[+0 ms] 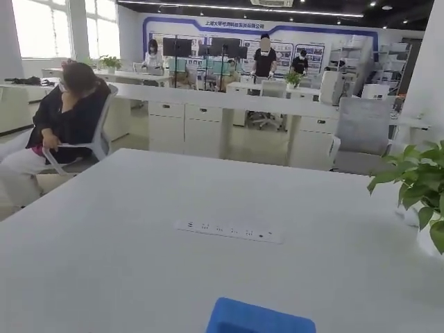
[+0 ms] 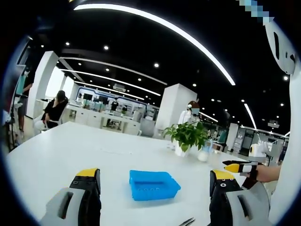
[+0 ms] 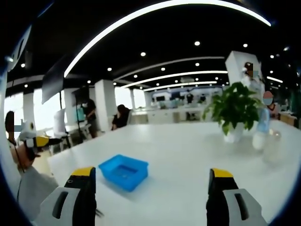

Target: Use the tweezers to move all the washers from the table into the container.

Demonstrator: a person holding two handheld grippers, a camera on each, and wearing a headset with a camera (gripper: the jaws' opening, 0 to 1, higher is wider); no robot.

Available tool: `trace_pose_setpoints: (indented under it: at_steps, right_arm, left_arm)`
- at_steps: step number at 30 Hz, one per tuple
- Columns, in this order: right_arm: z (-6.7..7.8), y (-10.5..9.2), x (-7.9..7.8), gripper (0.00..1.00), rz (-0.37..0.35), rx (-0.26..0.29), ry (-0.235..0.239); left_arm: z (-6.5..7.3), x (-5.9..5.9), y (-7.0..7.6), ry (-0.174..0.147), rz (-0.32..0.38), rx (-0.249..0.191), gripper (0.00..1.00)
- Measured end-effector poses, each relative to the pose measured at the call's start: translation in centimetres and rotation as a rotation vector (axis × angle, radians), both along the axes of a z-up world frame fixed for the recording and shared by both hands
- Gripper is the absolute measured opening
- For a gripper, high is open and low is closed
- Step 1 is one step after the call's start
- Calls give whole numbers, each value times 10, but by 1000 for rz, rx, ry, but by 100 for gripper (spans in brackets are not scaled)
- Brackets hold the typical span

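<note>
A blue rectangular container (image 1: 260, 319) sits on the white table at the bottom edge of the head view. In the left gripper view the container (image 2: 154, 184) lies just ahead, with small specks on its floor too tiny to identify. My left gripper (image 2: 154, 175) is open wide with nothing between its jaws. A thin dark metal tip, seemingly the tweezers (image 2: 188, 221), lies on the table at the bottom edge. My right gripper (image 3: 152, 173) is also open wide and holds nothing, with the container (image 3: 123, 172) ahead and to its left. No washers can be made out on the table.
A flush power strip (image 1: 229, 231) is set in the white table (image 1: 104, 236). A potted plant (image 1: 416, 180) stands at the right edge, with a clear bottle (image 3: 261, 127) beside it. A person sits in a chair (image 1: 66, 121) beyond the far left corner.
</note>
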State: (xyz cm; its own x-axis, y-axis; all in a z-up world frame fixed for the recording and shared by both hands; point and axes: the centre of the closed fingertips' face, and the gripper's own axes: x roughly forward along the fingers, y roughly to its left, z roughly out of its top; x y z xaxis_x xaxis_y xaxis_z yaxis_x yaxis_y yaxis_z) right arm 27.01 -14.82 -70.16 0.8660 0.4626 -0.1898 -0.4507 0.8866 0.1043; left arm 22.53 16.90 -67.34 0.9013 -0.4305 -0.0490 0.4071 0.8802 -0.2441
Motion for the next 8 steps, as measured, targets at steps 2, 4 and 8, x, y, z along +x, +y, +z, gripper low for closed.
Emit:
trace_pose_setpoints:
  at_steps: [2, 4, 8]
  right_arm:
    - [-1, 0, 0, 99, 1, 3, 2]
    - [-1, 1, 0, 99, 3, 6, 3]
    - [-1, 0, 1, 99, -1, 9, 8]
  left_arm:
    - [-2, 0, 1, 2, -1, -1, 99]
    - [-3, -1, -2, 6, -13, -1, 99]
    - [-4, -1, -7, 13, -24, 13, 99]
